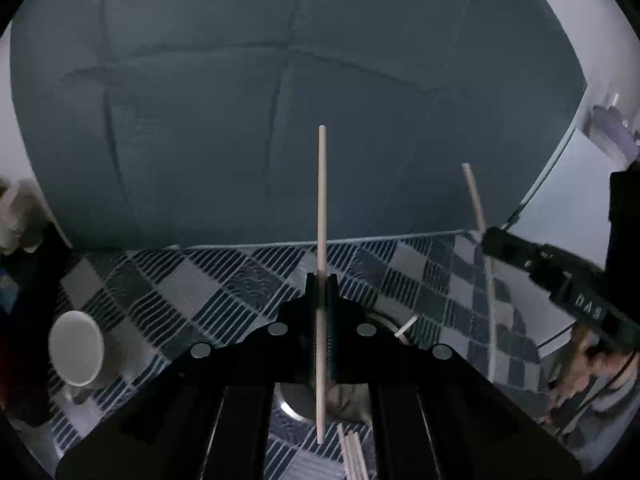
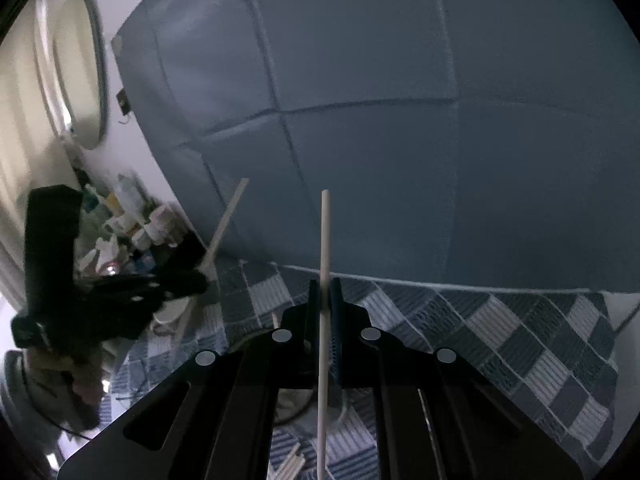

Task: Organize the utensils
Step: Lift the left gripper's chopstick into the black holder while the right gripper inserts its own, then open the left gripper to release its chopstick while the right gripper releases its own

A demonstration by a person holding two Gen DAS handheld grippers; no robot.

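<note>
**Gripping One Stick Apiece Above a Checked Cloth**

Holding a pale stick upright, the left gripper (image 1: 321,280) has its jaws closed on the stick (image 1: 321,200), which rises well past the fingertips and runs down below them between the gripper's black arms. In the right wrist view, the right gripper (image 2: 325,286) is likewise clamped on a white stick (image 2: 325,240), held near vertical, its lower end dropping out of sight at the bottom edge.

Each camera catches the other tool off to one side. From the left view, the right gripper (image 1: 520,252) reaches in from the right edge with its stick tilted slightly. From the right view, the left gripper (image 2: 176,276) sits blurred at the left, its stick (image 2: 226,220) leaning to the right.

Below both tools lies a blue-and-white checked cloth (image 1: 200,280). A white mug (image 1: 78,348) lies on its side on the cloth, at the left of the left view. More pale sticks (image 1: 352,452) lie bundled on the cloth near the bottom edge, just beside a round metal container (image 1: 296,400) mostly hidden behind the left gripper. A grey-blue padded headboard (image 1: 280,100) fills the background, and bottles (image 2: 136,224) crowd a surface at the left of the right view.
</note>
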